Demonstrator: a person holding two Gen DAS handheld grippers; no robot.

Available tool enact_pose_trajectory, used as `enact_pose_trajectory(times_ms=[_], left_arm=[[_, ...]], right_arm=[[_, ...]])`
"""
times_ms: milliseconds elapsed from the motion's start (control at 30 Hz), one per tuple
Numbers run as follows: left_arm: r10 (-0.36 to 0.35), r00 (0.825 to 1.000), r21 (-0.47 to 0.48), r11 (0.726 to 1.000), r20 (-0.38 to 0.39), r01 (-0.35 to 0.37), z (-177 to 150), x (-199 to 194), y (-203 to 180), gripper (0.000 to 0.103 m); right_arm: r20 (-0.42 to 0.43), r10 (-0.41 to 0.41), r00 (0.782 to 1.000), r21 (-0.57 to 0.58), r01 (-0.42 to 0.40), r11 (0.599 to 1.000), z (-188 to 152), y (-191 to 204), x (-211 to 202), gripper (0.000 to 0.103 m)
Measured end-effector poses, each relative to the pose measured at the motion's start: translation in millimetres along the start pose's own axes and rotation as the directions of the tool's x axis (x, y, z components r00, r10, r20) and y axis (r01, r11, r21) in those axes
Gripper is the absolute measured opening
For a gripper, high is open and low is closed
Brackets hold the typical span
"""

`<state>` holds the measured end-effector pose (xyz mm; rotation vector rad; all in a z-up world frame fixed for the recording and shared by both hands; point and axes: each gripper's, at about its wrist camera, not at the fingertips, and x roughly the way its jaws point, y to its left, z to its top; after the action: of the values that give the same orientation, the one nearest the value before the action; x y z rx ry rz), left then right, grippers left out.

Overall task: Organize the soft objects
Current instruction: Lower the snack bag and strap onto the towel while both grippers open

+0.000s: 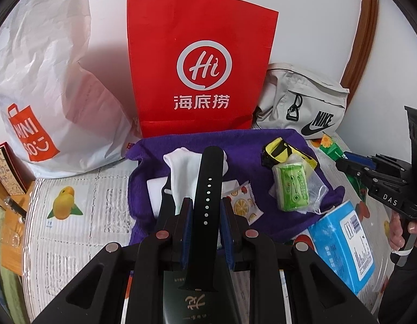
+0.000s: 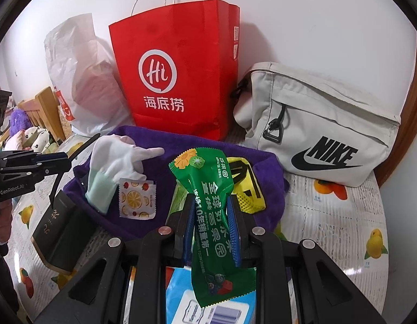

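Both grippers are loaded over the purple towel (image 1: 235, 145) — the left gripper (image 1: 206, 210) pinches a black watch strap (image 1: 207, 189), the right gripper (image 2: 211, 210) clamps a green snack packet (image 2: 211, 216).

black strap (image 1: 207, 189): upright in left tongs (image 1: 205, 216) | green packet (image 2: 212, 216): pinched in right tongs (image 2: 211, 232)

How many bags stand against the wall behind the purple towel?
3. The white Miniso plastic bag is on the left, the red paper bag in the middle, and the grey Nike bag on the right. Others may be hidden behind them.
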<state>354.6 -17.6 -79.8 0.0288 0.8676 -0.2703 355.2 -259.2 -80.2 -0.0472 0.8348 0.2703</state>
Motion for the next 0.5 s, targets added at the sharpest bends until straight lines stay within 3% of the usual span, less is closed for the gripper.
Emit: enact_pose_trajectory(times_ms=[500], left_arm=[[-0.023, 0.999, 0.002, 1.0, -0.027, 0.023, 22, 27, -3, 0.02]], right_arm=[[-0.022, 0.001, 1.0, -0.006, -0.001, 1.0, 19, -11, 30, 0.024]])
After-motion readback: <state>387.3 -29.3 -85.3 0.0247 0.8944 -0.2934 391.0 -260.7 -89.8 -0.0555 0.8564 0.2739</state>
